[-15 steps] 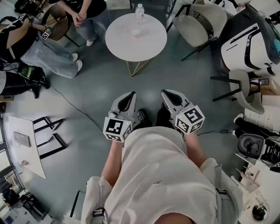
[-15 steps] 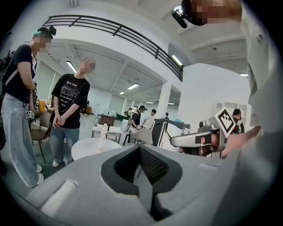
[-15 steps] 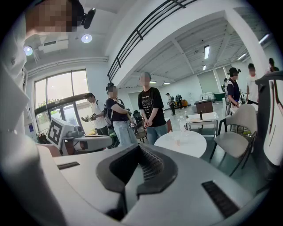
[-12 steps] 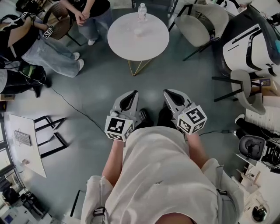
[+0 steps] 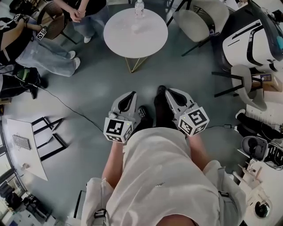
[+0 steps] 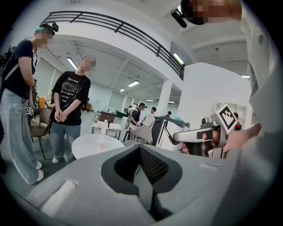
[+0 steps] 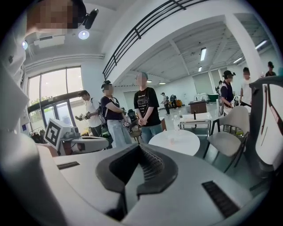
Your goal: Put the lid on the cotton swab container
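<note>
The work has not reached the object yet: the left gripper (image 5: 129, 98) and the right gripper (image 5: 171, 95) are both held low and close to the person's body, each with its jaws pressed together and nothing between them. The round white table (image 5: 118, 40) stands well apart on the far side of the grey floor. A small pale thing near the table's middle, just on the near side of the bottle (image 5: 139, 7), is most likely the cotton swab container (image 5: 135, 29). No lid can be made out from here. To do this step well, the person should walk up to the near edge of the table, keeping clear of the black cable (image 5: 74, 110) that trails across the floor on the left. The container should be brought squarely under the head view before either arm reaches out. The jaws should open on the way in, not at the table. It is probably best to find the lid first, so that one gripper can steady the container while the other carries the lid. As for how the container lies, it shows only as a tiny blob. Whether it stands upright with its mouth up or lies on its side, and which way its long axis runs, cannot be told at this distance.
</note>
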{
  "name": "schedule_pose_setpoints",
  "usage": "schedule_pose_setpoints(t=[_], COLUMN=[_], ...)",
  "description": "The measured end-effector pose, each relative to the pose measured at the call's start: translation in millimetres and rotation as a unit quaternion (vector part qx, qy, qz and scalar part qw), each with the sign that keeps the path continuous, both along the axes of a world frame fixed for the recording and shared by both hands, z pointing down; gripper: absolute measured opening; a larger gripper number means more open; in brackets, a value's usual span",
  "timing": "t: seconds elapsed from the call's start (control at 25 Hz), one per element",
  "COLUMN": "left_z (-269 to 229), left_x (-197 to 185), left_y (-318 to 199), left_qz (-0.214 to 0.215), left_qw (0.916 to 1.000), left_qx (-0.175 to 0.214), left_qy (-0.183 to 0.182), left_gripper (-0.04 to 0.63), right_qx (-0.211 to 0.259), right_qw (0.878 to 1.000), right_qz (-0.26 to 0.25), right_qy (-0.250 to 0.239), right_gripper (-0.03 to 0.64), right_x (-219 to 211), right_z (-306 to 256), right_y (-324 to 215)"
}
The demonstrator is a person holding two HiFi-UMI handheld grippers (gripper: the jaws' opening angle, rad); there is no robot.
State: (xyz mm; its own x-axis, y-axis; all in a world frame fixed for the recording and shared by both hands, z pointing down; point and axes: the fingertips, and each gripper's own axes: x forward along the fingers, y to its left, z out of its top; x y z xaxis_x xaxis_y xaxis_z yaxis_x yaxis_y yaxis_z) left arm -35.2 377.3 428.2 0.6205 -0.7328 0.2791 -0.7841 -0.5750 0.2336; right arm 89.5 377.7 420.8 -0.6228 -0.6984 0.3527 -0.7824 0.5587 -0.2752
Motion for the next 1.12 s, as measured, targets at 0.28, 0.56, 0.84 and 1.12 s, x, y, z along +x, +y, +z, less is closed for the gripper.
schedule_pose_setpoints(t=[0.28, 0.56, 0.84, 1.12], left_z=[-7, -15, -28, -32], left_x=[8, 18, 44, 72], left_y=[-20, -53, -111, -156], left_qz=[-0.018, -0.046, -0.067, -0.092], left_qw=[0.9998, 0.9987, 0.9969, 0.9953], left_qx=[0.004, 0.008, 0.022, 0.017], left_qy=[-0.012, -0.023, -0.034, -0.027], left_gripper=[0.010, 0.011, 0.011, 0.010], right_qx=[-0.001, 0.015, 0.016, 0.012], right_qw=[1.000, 0.999, 0.998, 0.995], right_qz=[0.002, -0.021, -0.054, -0.090], right_qy=[-0.015, -0.026, -0.033, -0.031], right_gripper=[0.006, 0.006, 0.006, 0.006], right_x=[16, 24, 42, 63], right_z=[2, -6, -7, -7], right_y=[-30, -77, -138, -184])
